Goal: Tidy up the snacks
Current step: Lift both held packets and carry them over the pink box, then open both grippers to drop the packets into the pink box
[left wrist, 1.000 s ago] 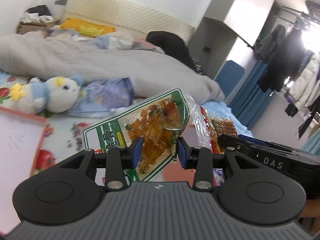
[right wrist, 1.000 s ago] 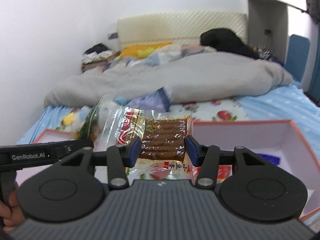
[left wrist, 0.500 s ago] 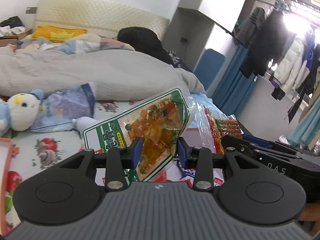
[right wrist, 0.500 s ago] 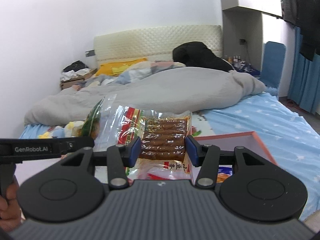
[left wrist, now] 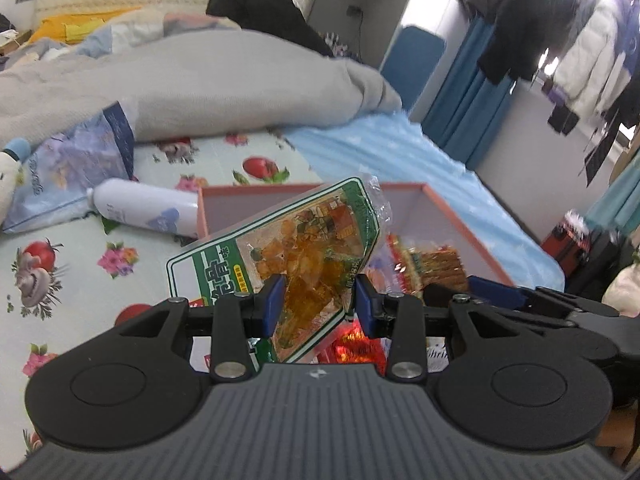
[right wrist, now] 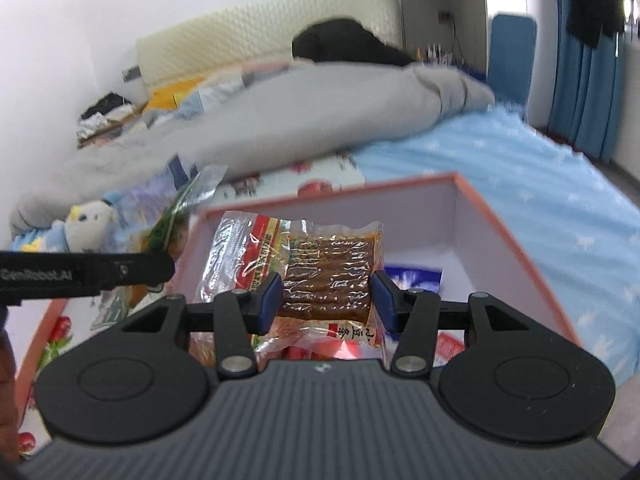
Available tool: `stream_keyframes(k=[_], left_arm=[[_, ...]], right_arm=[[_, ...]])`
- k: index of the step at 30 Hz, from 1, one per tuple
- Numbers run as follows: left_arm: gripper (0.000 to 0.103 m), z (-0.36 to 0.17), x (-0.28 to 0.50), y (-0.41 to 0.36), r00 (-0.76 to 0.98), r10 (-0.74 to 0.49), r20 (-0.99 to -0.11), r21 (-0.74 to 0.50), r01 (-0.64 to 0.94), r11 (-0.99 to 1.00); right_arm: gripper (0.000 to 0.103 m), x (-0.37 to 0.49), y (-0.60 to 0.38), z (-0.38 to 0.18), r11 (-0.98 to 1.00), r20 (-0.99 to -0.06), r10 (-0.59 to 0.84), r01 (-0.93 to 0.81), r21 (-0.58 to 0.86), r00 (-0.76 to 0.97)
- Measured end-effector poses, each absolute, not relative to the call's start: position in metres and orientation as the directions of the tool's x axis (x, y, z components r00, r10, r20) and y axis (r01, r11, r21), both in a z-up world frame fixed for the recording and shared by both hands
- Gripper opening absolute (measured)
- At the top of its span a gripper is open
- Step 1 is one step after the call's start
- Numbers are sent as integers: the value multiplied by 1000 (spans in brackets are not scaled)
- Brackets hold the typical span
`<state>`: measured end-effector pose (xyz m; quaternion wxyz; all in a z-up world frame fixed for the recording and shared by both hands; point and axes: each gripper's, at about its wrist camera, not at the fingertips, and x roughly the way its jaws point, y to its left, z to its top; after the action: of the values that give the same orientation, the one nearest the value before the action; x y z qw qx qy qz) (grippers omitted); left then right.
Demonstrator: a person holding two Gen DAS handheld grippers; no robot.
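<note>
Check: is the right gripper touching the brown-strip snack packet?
Touching. The right wrist view shows the right gripper with both blue pads pressed against the brown-strip snack packet, held above the pink box.

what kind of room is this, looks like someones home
Most likely a lived-in bedroom. The work surface is a bed with a fruit-print sheet and a rumpled grey duvet against a padded headboard. Coats and jackets hang on an open rail beside it.

Left gripper (left wrist: 318, 302) closed on green-bordered snack pack (left wrist: 280, 256), tilted toward 1 o'clock. Behind it, pink-rimmed box (left wrist: 452, 216). At 3 o'clock, second snack pack (left wrist: 436, 262). At 10 o'clock, white bottle (left wrist: 140, 210) lying on flowered sheet (left wrist: 80, 264).
</note>
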<state>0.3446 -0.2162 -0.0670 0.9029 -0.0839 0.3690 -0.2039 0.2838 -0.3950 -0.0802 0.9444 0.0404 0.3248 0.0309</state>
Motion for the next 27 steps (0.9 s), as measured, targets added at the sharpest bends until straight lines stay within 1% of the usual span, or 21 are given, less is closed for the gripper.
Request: stream_keyframes(k=[4,5,6,7,8,9,10,11,14,17,23,27], left_arm=[[45,-79,354,-217,624,-426,-655,-314,287,905],[47,-80,356,-216,620,-427,-658,-321,282,904],[55,-81,357,-215,618,-428,-660,-324,280,904],[60,-81,358,-215,613,-430,-663,-324,282,903],[69,-80,357,-214,608,-431,-667,-325,283,902],[75,-80,356,-213,612,-418,-672,-319,270,908],[77,-77,354,-212,618,-407,-673,-312,262,913],[80,-75,352,-211,624,-401,-671,-305,260,916],[81,-64,344,-205,635,-405,-657,-307,265,914],[81,-46,333,-198,648,-410,-642,-308,271,912],[81,7,299,-179,695,-424,-581,-311,292,905],[81,41,268,-167,724,-431,-539,-300,313,901]], right_arm=[[53,283,-396,-91,994,-629,86,-29,101,773],[54,282,-397,-93,994,-625,89,-28,108,775],[55,282,-398,-93,992,-619,97,-28,120,779],[57,282,-399,-93,992,-619,97,-24,126,780],[62,282,-400,-92,992,-620,94,-17,128,779],[66,281,-400,-91,992,-622,84,-8,124,778],[71,281,-403,-91,993,-623,75,-1,118,778],[72,280,-403,-89,993,-620,69,5,116,782],[72,274,-407,-80,988,-604,80,16,152,793],[72,265,-405,-62,988,-578,71,21,151,813],[72,240,-394,-10,989,-500,79,-3,150,862],[72,213,-382,20,991,-466,83,-22,135,881]])
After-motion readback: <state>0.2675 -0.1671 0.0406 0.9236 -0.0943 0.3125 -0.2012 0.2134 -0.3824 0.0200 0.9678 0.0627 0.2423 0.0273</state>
